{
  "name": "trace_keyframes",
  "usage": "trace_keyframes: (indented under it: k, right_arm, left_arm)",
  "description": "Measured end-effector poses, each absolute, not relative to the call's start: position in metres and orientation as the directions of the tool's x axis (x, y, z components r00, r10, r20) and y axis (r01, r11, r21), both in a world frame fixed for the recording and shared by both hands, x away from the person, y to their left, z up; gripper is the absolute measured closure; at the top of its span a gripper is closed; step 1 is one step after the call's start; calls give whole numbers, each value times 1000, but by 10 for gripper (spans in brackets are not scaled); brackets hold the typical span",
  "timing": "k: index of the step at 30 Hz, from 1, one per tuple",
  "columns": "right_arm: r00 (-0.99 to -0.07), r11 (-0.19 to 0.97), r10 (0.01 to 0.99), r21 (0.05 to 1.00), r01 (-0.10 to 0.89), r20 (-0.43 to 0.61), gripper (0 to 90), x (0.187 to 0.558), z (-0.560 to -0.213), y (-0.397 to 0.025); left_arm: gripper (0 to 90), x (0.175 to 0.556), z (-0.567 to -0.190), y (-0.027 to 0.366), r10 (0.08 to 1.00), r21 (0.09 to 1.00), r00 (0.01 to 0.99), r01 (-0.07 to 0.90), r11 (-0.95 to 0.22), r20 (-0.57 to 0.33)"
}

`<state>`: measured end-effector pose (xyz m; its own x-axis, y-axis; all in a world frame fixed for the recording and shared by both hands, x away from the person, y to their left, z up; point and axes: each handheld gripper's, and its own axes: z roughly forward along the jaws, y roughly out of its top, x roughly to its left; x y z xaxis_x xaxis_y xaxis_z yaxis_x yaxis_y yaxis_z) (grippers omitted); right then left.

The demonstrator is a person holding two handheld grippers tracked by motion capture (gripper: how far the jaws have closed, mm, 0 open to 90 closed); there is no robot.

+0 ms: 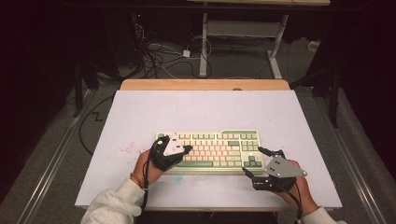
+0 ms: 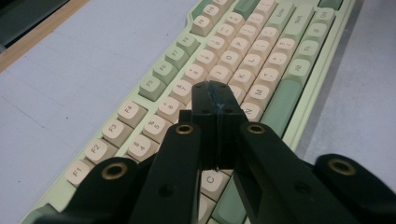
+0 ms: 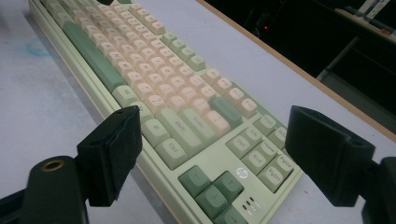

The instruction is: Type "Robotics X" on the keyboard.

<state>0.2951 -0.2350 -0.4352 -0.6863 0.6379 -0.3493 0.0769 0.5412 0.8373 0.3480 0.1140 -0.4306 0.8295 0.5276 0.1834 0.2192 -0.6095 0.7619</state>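
Two tongs noted: left tongs [image 2: 215, 105] pressed closed over the keys at 9 o'clock of the keyboard [image 1: 219, 149]; right tongs [image 3: 212, 156] spread wide at its 4 o'clock corner. Keyboard lies mid-counter [image 1: 140, 107]; judged rigid, moderately light, keycaps loosen easily, best gripped by case edges.

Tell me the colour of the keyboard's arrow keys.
Dark green, on the keyboard; its arrow keys show best in the right gripper view.

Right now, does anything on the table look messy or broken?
Nothing looks broken. The keyboard lies flat and straight with its keys in place. The odd bits are small: a scatter of pinkish specks on the white table left of it, and a faint blue smudge beside its front edge.
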Motion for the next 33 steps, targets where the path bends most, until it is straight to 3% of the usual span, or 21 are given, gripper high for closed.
trace_keyframes:
  k: [14, 20, 23, 27, 30, 33]
  right_arm:
    - [-688, 540, 637, 838, 78, -346, 197, 295, -435, -235]
    - [-687, 539, 641, 838, 86, -342, 203, 296, -435, -236]
    - [-687, 539, 641, 838, 87, -341, 207, 296, -435, -236]
    - [-699, 519, 645, 848, 104, -309, 231, 297, -434, -238]
    - [-701, 506, 650, 856, 111, -293, 287, 298, -432, -239]
    - [-708, 500, 651, 856, 127, -275, 378, 301, -431, -240]
  left_arm:
    - [873, 345, -425, 127, 550, 777, 812, 213, -592, 196]
    - [809, 342, -427, 138, 565, 774, 794, 208, -598, 223]
    - [718, 341, -428, 143, 575, 774, 784, 208, -598, 234]
    - [472, 340, -428, 148, 596, 776, 766, 216, -593, 242]
    - [379, 336, -429, 153, 620, 795, 743, 206, -570, 253]
    - [226, 330, -431, 158, 649, 809, 716, 207, -550, 258]
